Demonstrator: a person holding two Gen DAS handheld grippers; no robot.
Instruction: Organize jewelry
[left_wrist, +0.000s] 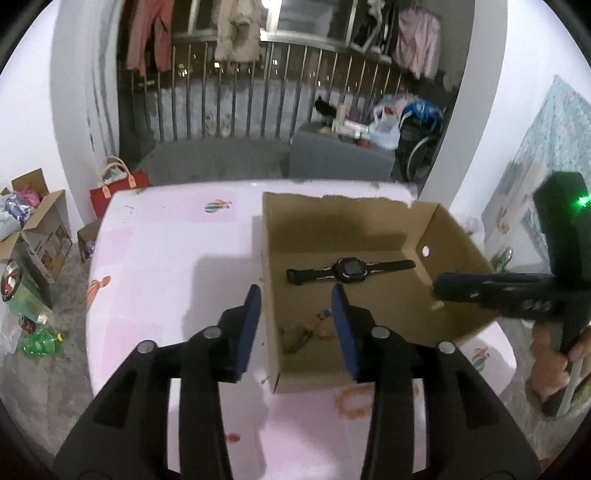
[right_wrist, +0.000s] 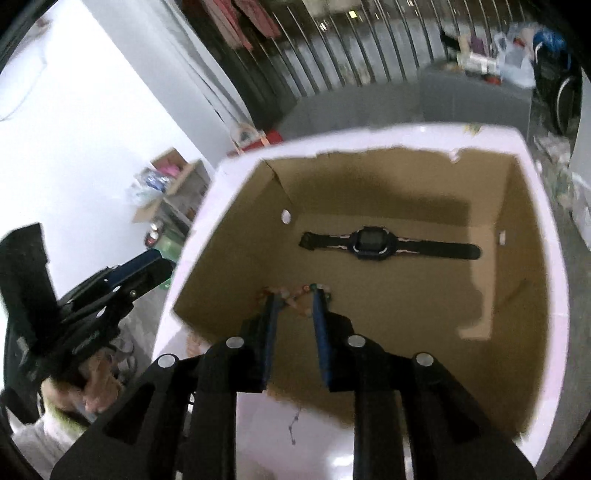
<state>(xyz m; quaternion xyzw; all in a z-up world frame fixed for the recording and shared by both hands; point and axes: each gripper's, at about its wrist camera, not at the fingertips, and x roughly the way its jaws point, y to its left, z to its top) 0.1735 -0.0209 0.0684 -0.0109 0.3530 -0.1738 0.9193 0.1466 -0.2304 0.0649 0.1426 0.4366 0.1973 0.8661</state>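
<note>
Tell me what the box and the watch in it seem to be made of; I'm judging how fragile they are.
The box looks like plain brown corrugated cardboard: matte, with torn ragged rims and punched holes. The watch seems to be matte black plastic with a rubbery strap lying flat and a dark glossy screen; blur leaves the strap material open.

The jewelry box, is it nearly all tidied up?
Partly. The black watch and a beaded bracelet already lie in the cardboard box. The right gripper is open around the bracelet. Another bracelet waits on the table.
</note>
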